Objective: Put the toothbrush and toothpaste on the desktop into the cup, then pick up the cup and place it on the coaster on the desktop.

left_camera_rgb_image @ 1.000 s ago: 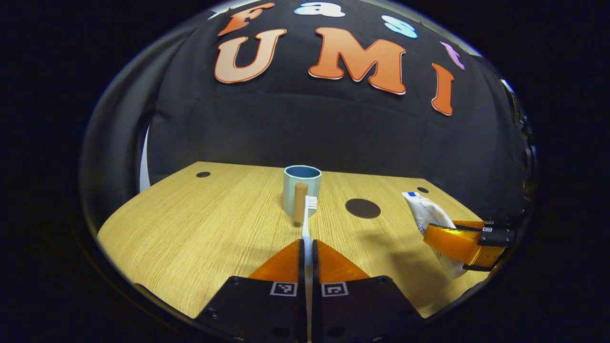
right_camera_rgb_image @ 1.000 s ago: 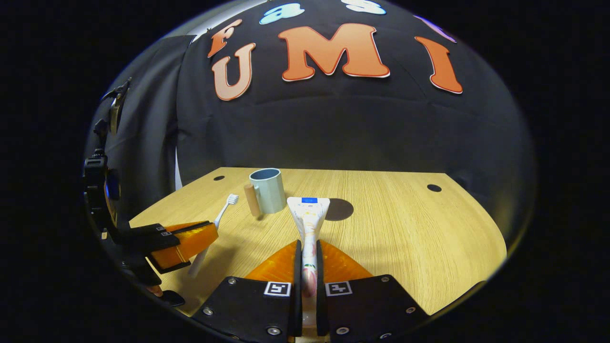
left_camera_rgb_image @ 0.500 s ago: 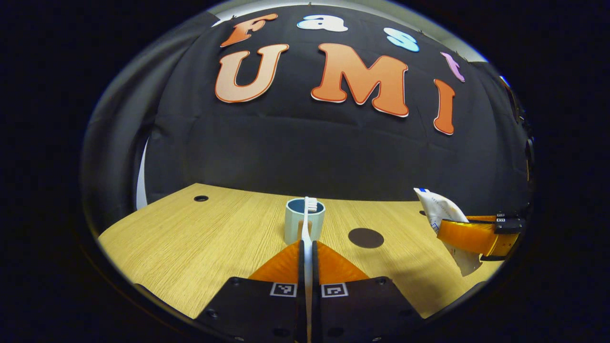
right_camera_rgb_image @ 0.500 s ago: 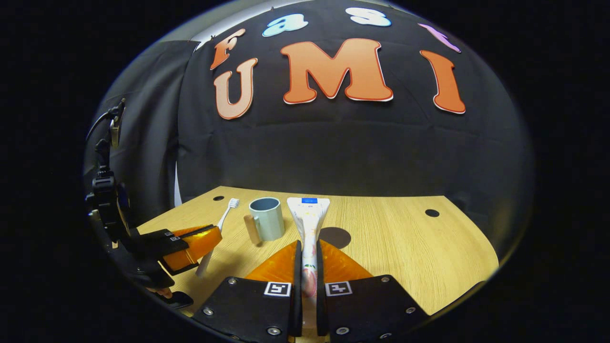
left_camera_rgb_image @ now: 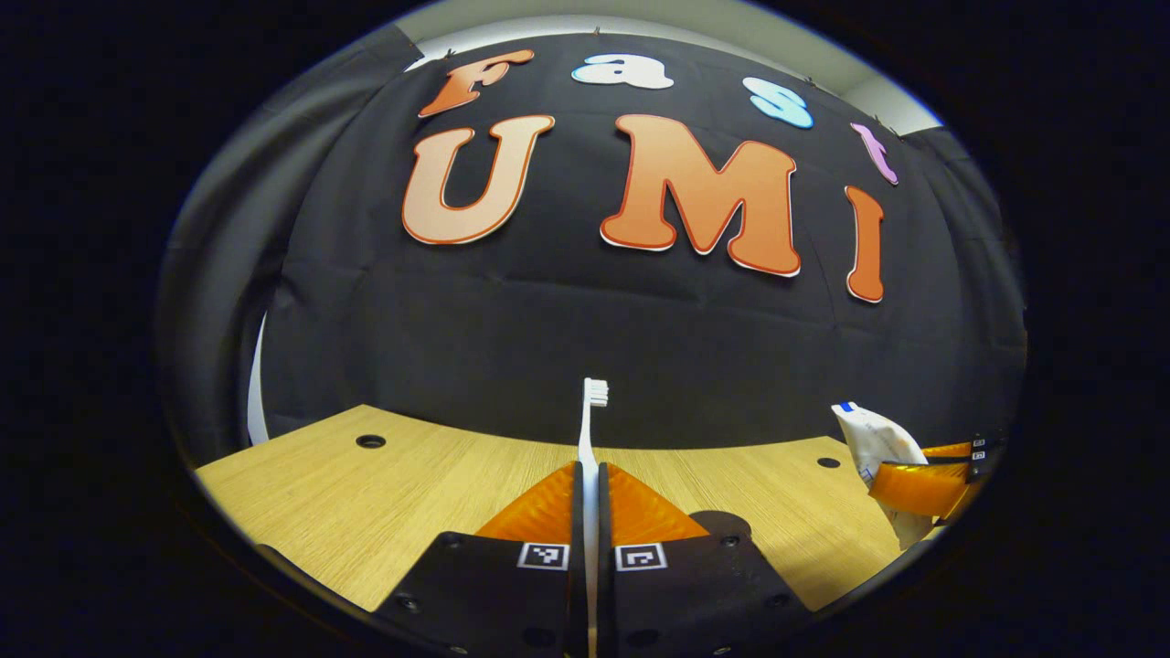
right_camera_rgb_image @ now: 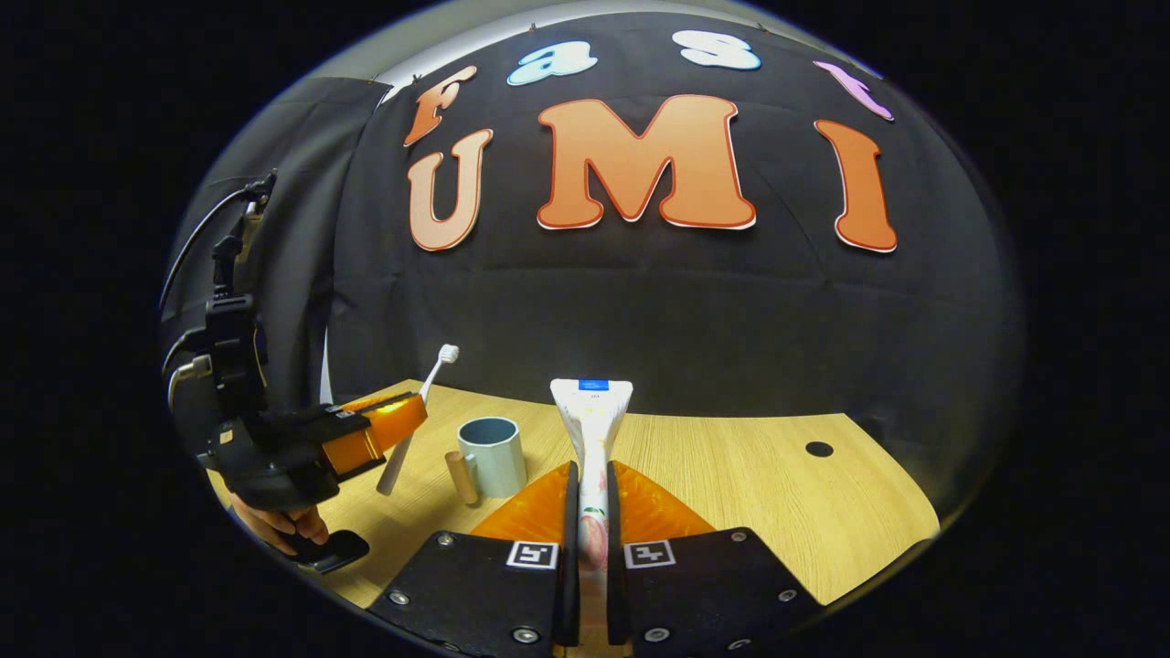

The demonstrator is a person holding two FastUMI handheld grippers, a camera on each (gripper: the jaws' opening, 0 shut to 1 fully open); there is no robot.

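My left gripper (left_camera_rgb_image: 590,477) is shut on a white toothbrush (left_camera_rgb_image: 592,429), which sticks up past the fingers, bristles on top. In the right gripper view this left gripper (right_camera_rgb_image: 388,428) hovers above the table, left of a pale blue-green cup (right_camera_rgb_image: 494,455) with a wooden handle (right_camera_rgb_image: 460,475), and holds the toothbrush (right_camera_rgb_image: 431,379) tilted. My right gripper (right_camera_rgb_image: 590,477) is shut on a white toothpaste tube (right_camera_rgb_image: 592,413), flat end up. That right gripper (left_camera_rgb_image: 919,482) with the tube (left_camera_rgb_image: 873,437) also hangs at the right. A dark round coaster (left_camera_rgb_image: 722,524) peeks out beside my left fingers.
The wooden table (left_camera_rgb_image: 402,493) has small dark holes at its back left (left_camera_rgb_image: 370,441) and right (right_camera_rgb_image: 819,449). A person's hand (right_camera_rgb_image: 283,525) grips the left gripper's handle at the lower left. The black cloth wall closes off the back.
Both grippers have risen with the toothbrush and the toothpaste. In the left gripper view the cup has sunk behind my fingers. In the right gripper view the cup sits lower.
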